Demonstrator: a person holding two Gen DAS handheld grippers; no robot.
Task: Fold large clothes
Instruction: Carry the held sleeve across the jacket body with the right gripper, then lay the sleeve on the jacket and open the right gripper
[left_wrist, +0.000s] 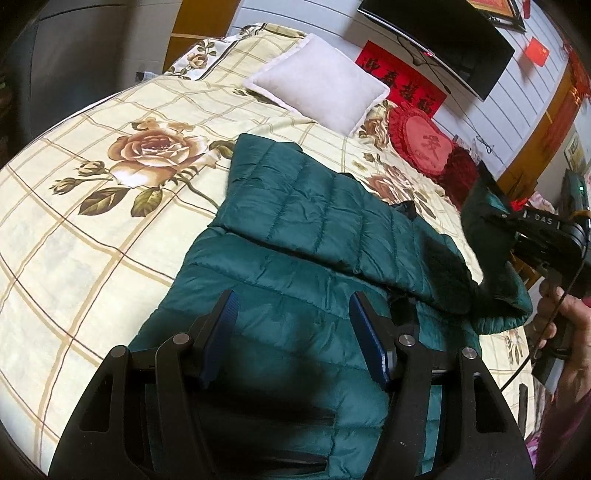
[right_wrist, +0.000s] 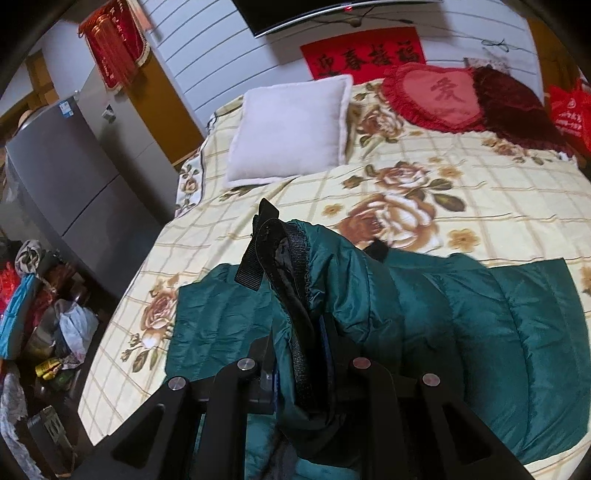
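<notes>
A dark green quilted jacket (left_wrist: 295, 229) lies spread on the flowered bedspread (left_wrist: 92, 229), one sleeve folded across its body. My left gripper (left_wrist: 291, 314) hovers just above the jacket's body, open, with nothing between its blue pads. My right gripper (right_wrist: 301, 347) is shut on the cuff of the other sleeve (right_wrist: 291, 266), whose black elastic edge and strap stick up between the fingers. In the left wrist view the right gripper (left_wrist: 491, 218) holds that sleeve end lifted at the far right, a hand (left_wrist: 565, 317) on its handle.
A white pillow (left_wrist: 321, 81), a red heart cushion (left_wrist: 424, 144) and a dark red cushion (right_wrist: 517, 103) lie at the bed's head. A grey fridge (right_wrist: 70, 177) and piled clutter (right_wrist: 44, 317) stand beside the bed. A dark screen (left_wrist: 443, 44) hangs on the wall.
</notes>
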